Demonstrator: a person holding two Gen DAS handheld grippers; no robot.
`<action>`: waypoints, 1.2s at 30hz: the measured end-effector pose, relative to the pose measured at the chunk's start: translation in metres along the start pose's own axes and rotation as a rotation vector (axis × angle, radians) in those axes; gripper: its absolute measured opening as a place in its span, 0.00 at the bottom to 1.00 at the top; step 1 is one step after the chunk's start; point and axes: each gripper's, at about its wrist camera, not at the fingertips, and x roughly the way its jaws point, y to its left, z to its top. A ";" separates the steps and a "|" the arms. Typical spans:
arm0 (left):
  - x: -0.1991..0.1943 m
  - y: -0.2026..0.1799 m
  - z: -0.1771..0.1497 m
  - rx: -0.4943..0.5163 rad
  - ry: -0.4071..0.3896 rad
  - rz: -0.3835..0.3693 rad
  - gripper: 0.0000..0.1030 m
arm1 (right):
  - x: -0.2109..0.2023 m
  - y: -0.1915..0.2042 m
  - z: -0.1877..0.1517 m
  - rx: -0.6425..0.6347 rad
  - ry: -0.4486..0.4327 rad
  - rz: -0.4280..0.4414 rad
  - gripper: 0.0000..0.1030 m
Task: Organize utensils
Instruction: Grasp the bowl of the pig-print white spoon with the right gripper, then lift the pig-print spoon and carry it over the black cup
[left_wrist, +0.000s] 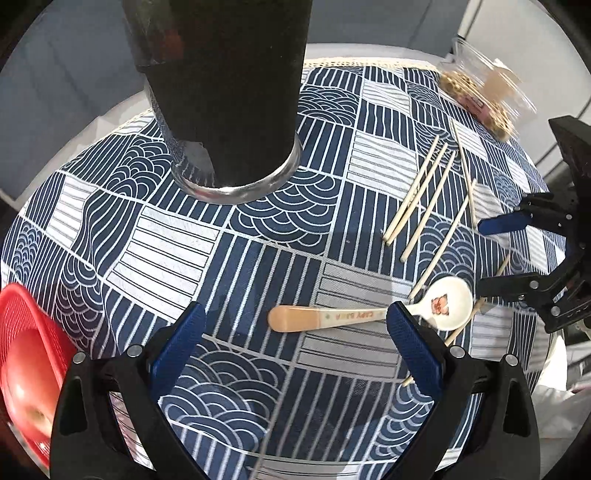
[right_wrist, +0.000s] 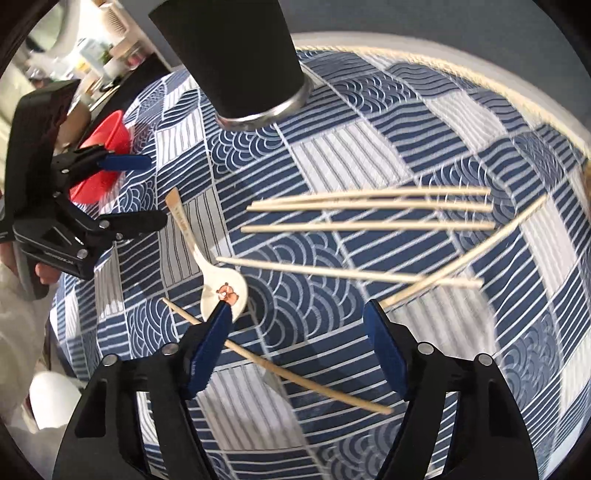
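Patterned tablecloth: nothing gathered yet.
Dark cup at 12 o'clock, upright.
Chopsticks loose, 1 to 3 o'clock.
Spoon between left gripper fingers, wide, empty.
Right gripper wide, empty.
Next, likely: close on spoon handle, carry to cup.

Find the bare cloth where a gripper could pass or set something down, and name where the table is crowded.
Free: the cloth between the dark cup, the red basket and the spoon handle. Crowded: around the spoon bowl, where chopsticks lie scattered and crossed, up to the clear snack container. Both the left gripper and right gripper hover open.
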 end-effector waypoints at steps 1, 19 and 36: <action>0.000 0.003 0.000 0.004 0.007 -0.013 0.93 | 0.002 0.002 -0.002 0.022 0.003 0.019 0.61; 0.020 -0.013 -0.009 0.208 0.026 -0.080 0.93 | 0.004 0.016 -0.005 0.155 -0.029 0.095 0.04; -0.001 -0.027 0.005 0.275 -0.040 -0.125 0.31 | -0.046 0.044 0.040 0.044 -0.138 -0.007 0.04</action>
